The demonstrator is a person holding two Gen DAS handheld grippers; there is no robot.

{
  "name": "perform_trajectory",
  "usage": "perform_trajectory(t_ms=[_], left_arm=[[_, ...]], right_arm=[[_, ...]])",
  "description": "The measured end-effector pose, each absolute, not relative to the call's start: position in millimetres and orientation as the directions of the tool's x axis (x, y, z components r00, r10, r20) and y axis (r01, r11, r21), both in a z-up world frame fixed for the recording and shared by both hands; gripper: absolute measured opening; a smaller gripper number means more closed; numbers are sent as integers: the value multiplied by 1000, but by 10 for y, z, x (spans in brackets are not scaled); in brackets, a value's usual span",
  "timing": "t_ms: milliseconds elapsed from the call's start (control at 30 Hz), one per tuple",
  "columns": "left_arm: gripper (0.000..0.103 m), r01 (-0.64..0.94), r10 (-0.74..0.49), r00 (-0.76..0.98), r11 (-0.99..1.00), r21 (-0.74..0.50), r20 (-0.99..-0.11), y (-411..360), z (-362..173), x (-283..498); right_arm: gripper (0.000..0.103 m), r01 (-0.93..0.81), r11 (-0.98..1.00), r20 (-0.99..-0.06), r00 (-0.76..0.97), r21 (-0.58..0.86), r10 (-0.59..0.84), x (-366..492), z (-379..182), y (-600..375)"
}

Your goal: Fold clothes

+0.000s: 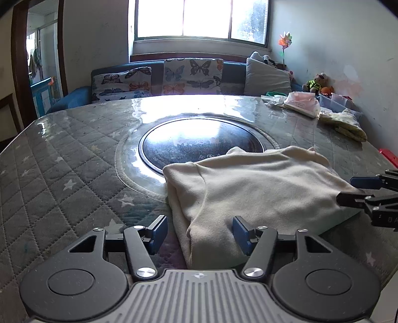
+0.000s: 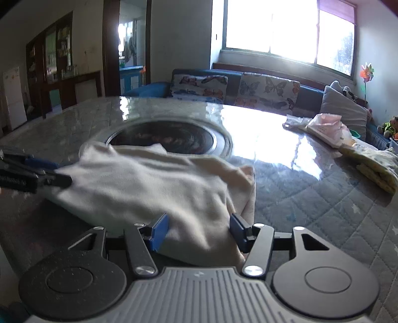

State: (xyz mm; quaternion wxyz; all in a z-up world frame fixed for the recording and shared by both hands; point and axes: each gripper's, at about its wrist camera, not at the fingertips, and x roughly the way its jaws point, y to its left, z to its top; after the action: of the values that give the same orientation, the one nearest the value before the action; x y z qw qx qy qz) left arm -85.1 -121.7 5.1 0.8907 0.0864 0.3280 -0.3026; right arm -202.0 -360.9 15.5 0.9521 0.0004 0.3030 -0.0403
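Only "DA" reads, on the right gripper [image 1: 368,190] body

Each camera sits low behind its own gripper, close above the table [image 1: 74,154], and faces the window [image 1: 199,20]. The left wrist view looks from the left side, the right one from the right (slightly turned left). Both share the cream garment [image 1: 248,188] and the sofa [image 2: 223,87].

Black claw [image 1: 199,234] linkages, blue pads (silver screws).
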Motion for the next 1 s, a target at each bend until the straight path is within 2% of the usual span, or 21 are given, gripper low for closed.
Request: perform_trajectory(t_ms=[100, 167, 333, 433, 467, 533, 700, 867, 1000], left_arm=[[62, 585, -480, 593, 809, -64, -646, -1230, 58, -818], [64, 573, -471, 581, 816, -78, -664, -1237, 28, -794], [70, 548, -468, 567, 828, -114, -677, -1195, 74, -746], [74, 532, -466, 565, 836, -131, -681, -1189, 94, -699], [75, 526, -462, 565, 840, -133, -684, -1196, 91, -684], [75, 515, -451, 562, 847, -134, -693, -1206, 73, -662], [84, 504, -440, 558, 853, -134, -703, -1192, 28, -658], [90, 497, -438, 549, 856, -143, -712, -1162, 8, -625], [98, 488, -429, 548, 861, -143, -718, -1158, -18, -600]], right_arm=[[58, 67, 998, -567, 821, -17, -65, -2013, 189, -3598], [65, 48, 999, -569, 821, -10, -45, -1963, 180, -3553], [67, 13, 1000, -586, 810, -12, -18, -1885, 80, -3435], [80, 4, 1000, -550, 835, -10, -9, -1825, 149, -3396], [81, 2, 1000, -539, 842, -14, -9, -1798, 165, -3381], [81, -3, 1000, -537, 843, -19, -8, -1735, 137, -3367], [84, -6, 1000, -562, 827, 6, 8, -1612, -26, -3395], [95, 0, 999, -582, 813, 53, 31, -1547, -110, -3472], [99, -2, 998, -590, 807, 67, 41, -1529, -123, -3490]])
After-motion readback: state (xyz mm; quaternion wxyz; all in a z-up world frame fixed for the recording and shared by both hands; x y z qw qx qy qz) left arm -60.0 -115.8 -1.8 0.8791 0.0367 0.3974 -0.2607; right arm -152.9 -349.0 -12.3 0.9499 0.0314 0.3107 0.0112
